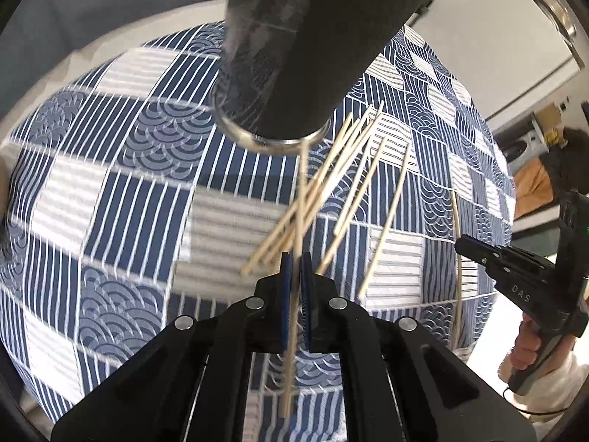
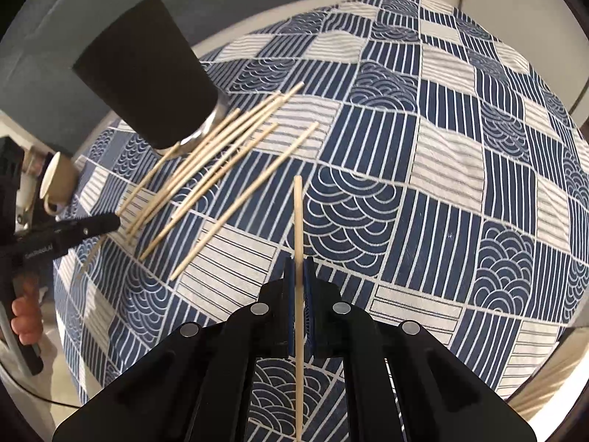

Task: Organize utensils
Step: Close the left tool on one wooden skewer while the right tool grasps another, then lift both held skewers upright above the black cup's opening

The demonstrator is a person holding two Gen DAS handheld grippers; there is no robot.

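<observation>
Left gripper (image 1: 296, 258): blue pads nearly together, clamped on one wooden stick (image 1: 294, 316) that runs lengthwise between them; its far end reaches up toward the metal rim (image 1: 272, 143) of the dark cup (image 1: 313, 55).

Right gripper (image 2: 299, 263): pads drawn in on a second stick (image 2: 299, 243), which points forward over the cloth; its near end passes under the gripper body and is cut off at the frame bottom.

Hidden or unclear: left view is motion-blurred; whether the left stick's tip touches the rim or sits just inside it, cannot tell. Cup mouth hidden in both views. In the left view the right gripper's tip (image 1: 475, 248) shows only from the side.

Loose sticks (image 2: 213, 169): a fanned, crossing heap on the patterned tablecloth (image 2: 441, 169), just beside the cup base, between cup and left gripper.

Open room: wide bare cloth ahead and right of the right gripper; the table edge curves past on the far right.

Edge items: a pale mug (image 2: 55, 180) near the table's left edge, partly hidden behind the left gripper's body.
</observation>
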